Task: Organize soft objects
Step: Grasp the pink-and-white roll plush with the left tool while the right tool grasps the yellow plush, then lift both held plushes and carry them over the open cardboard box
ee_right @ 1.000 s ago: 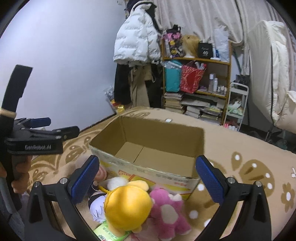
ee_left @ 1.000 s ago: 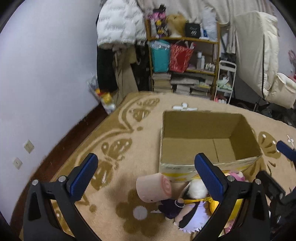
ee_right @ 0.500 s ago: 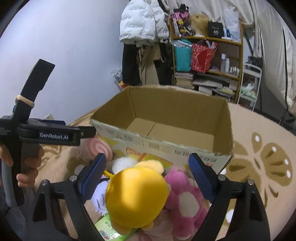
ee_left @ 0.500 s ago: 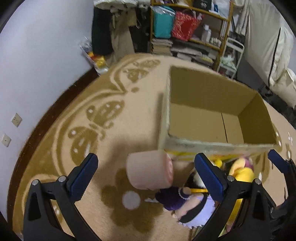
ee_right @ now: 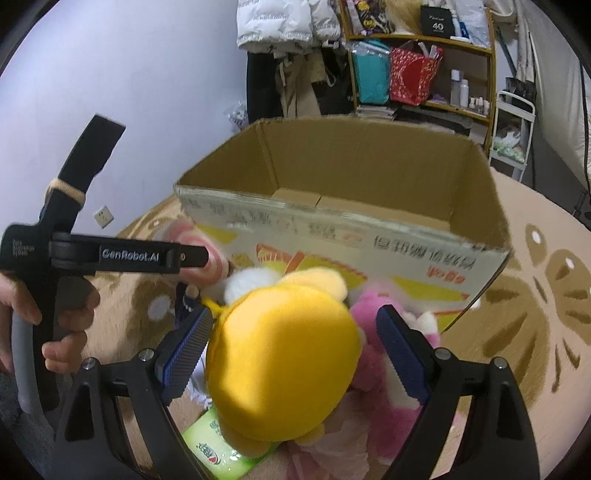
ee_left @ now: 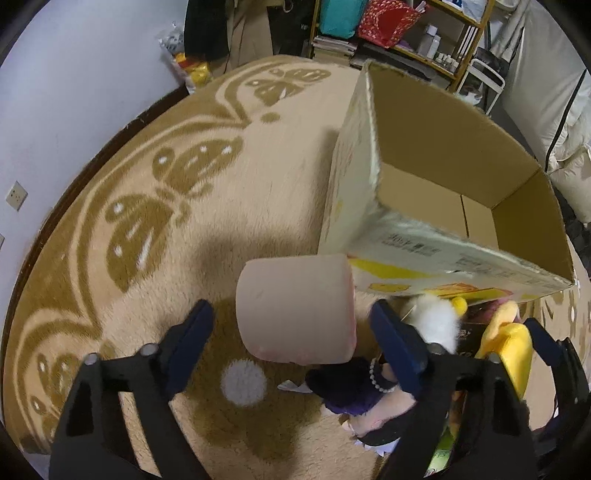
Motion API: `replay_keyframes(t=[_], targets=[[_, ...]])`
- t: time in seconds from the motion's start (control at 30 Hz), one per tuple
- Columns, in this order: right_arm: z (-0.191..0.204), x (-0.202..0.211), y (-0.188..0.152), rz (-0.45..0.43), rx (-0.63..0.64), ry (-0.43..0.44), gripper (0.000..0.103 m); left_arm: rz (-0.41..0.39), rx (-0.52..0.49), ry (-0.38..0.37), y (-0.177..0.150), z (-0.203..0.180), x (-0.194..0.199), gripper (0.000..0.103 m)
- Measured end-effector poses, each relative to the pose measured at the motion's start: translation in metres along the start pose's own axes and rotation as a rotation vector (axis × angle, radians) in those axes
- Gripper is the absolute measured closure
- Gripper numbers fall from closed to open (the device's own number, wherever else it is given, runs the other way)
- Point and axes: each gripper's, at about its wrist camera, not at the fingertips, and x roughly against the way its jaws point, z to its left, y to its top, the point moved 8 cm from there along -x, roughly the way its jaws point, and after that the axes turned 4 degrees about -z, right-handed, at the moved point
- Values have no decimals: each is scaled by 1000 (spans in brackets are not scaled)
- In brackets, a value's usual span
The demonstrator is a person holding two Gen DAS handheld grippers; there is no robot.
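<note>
An open, empty cardboard box [ee_left: 436, 254] stands on the rug; it also shows in the right wrist view [ee_right: 369, 243]. A pink cylinder plush [ee_left: 295, 308] lies in front of its left corner. My left gripper [ee_left: 291, 332] is open, its jaws either side of the cylinder, not closed on it. A yellow plush [ee_right: 284, 358] lies between the open jaws of my right gripper [ee_right: 295, 332]. A pink plush [ee_right: 373, 369] lies just to its right. A doll in purple [ee_left: 351, 384] with white fluff [ee_left: 436, 325] lies beside the cylinder.
A tan rug with brown butterfly patterns [ee_left: 166, 192] covers the floor. A shelf with bags and books [ee_right: 417, 66] and hanging coats [ee_right: 288, 22] stand behind the box. A green packet [ee_right: 218, 446] lies under the yellow plush. The left gripper's handle and hand [ee_right: 55, 258] show at left.
Both grippers have moved down and forward toward the toys. The left one now straddles the pink cylinder, the right one the yellow plush. Both stay open.
</note>
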Motion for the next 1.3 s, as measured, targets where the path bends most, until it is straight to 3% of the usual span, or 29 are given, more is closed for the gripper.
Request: replay_keyframes(t=[0.13,0.33,0.4,0.47,0.63,0.77,1.03,1.3], targets=[[3,-5,-9,32,16,-21,12,-7,-15,-24,1,-3,1,50],[6,-4,-16,45,42,-37,31,-25,-23,-29,1,-6,5,62],[3,0,-14,22,38,-46,43,-30,-17,-28,1,-5,7,66],[-1,6,-10,4,25,-43,44,-37,-15,-20,1,-5,10,69],[-3,15,-5,-24,16,-39,48,-79,-17,30,2,0,23,71],[-4,23,-1,-48,6,-50,48,-121,9,12,5,3,40,72],[-2,52,15,-147,-4,-77,48,-264,-23,45,14,0,88,73],[1,84,41,-262,-1,-87,48,-448,-38,33,35,-5,144,73]])
